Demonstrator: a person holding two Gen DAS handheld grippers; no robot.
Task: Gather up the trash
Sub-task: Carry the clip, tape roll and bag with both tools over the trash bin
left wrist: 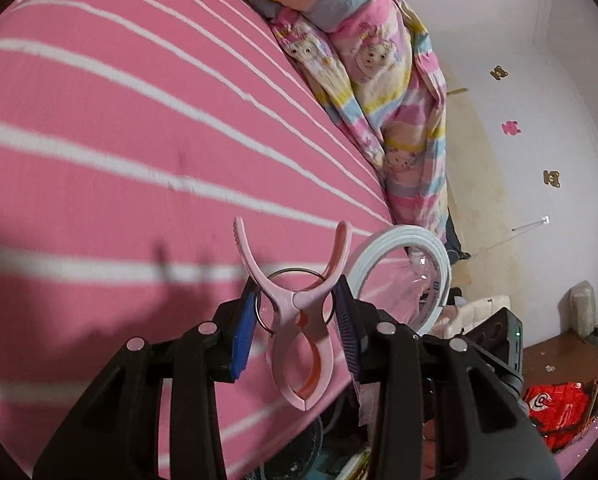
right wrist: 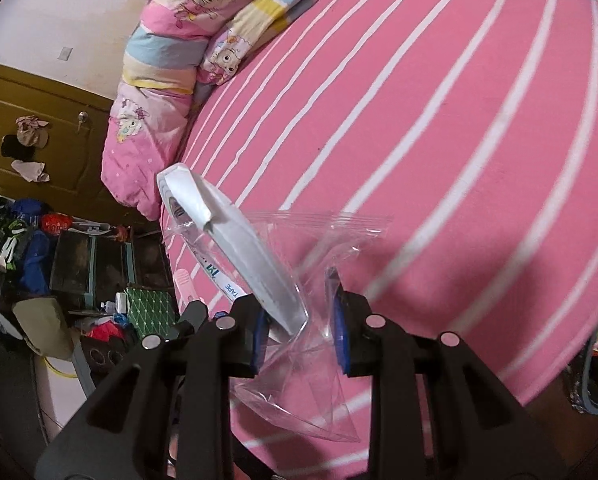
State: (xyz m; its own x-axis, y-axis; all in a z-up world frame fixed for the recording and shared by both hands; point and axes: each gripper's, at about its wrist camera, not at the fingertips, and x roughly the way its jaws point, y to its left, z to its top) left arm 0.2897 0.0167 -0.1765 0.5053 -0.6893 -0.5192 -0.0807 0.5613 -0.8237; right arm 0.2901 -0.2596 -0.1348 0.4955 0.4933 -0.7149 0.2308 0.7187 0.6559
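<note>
My left tongs (left wrist: 295, 320): two matte black plastic arms, each ribbed with triangular cut-outs and fastened by round silver rivet heads. Fingers carry ridged blue pads (left wrist: 243, 340); the right-hand pad reads darker, nearly purple. My right tongs (right wrist: 301, 332): same black moulded arms, same silver rivets, same ridged blue pads (right wrist: 341, 340).

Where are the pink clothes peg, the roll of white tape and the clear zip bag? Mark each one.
pink clothes peg (left wrist: 299, 300), left wrist view, on its pivot.
roll of white tape (right wrist: 255, 256), right wrist view, on its flat side.
clear zip bag (right wrist: 311, 392), right wrist view, on its lower body.
</note>
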